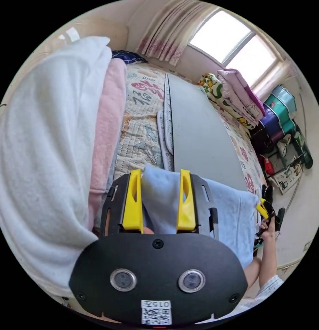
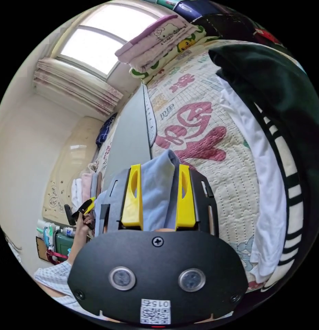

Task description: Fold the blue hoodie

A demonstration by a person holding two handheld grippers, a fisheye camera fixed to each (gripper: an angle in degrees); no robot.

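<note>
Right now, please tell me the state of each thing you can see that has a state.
blue hoodie: lifted, stretched between both grippers
left gripper: shut on blue hoodie
right gripper: shut on blue hoodie
grey board: flat on the bed, bare
white towel: folded, stacked beside the pink one
curtain: drawn aside
quilts: folded, piled by the window

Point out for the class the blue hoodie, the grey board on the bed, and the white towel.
blue hoodie (image 1: 231, 215): left gripper view, on the stretched cloth beside the claw.
grey board (image 1: 200, 137): left gripper view, on its bare flat top.
white towel (image 1: 42, 154): left gripper view, on its broad fluffy face.
</note>
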